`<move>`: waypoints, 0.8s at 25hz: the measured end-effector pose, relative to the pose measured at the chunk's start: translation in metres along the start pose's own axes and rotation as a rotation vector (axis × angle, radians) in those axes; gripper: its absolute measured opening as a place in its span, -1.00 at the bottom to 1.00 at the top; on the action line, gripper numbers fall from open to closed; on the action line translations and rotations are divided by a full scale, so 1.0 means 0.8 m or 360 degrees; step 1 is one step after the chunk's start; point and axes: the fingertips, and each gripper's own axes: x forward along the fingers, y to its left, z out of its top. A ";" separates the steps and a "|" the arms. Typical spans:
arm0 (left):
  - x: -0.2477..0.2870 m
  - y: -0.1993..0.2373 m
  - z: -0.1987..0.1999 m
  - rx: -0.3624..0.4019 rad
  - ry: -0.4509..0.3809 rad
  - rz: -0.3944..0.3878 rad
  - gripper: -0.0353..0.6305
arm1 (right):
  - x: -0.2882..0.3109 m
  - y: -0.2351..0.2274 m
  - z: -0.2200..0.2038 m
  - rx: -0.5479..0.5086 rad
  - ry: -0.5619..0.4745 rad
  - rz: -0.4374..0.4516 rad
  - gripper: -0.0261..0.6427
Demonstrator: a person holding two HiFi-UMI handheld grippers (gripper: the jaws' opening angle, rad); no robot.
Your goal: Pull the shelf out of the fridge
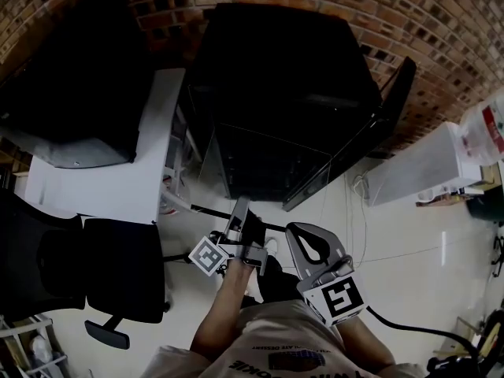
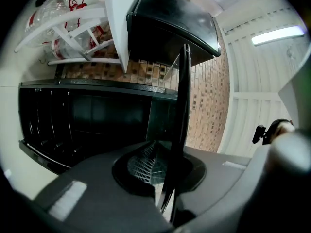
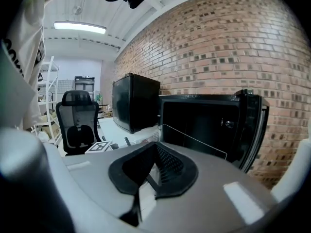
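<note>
Against the brick wall (image 1: pixel 441 22) sits a black fridge (image 1: pixel 276 93) on the floor. Its door (image 1: pixel 378 124) hangs open on the right side. In front of the fridge, the left gripper (image 1: pixel 239 206) has its jaws shut tight on the shelf (image 2: pixel 183 106). This is a thin sheet of glass. In the left gripper view it shows only as a dark, thin edge that runs up from between the jaws. In the right gripper view the shelf looks clear and stands in front of the fridge's dark opening.

The right gripper (image 1: pixel 295 235) is just to the right of the left one, also in front of the fridge. Its jaws are closed together and I see nothing held in them.

Left of the fridge is a white counter (image 1: pixel 142 148) with a big black box (image 1: pixel 63 93) on it. A black chair (image 1: pixel 87 274) stands near the counter.
</note>
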 end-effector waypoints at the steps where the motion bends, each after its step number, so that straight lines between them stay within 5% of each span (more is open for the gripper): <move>1: -0.003 -0.006 0.000 -0.0006 0.0000 -0.0010 -0.84 | -0.003 0.003 0.001 0.0004 -0.0003 -0.0005 -0.91; 10: -0.039 -0.057 0.010 -0.0115 -0.0067 -0.0070 -0.84 | -0.044 0.012 0.005 0.0022 -0.0051 -0.0105 -0.91; 20: -0.089 -0.143 0.029 0.0035 -0.0092 -0.0217 -0.83 | -0.077 0.044 0.021 0.0018 -0.0168 -0.0167 -0.91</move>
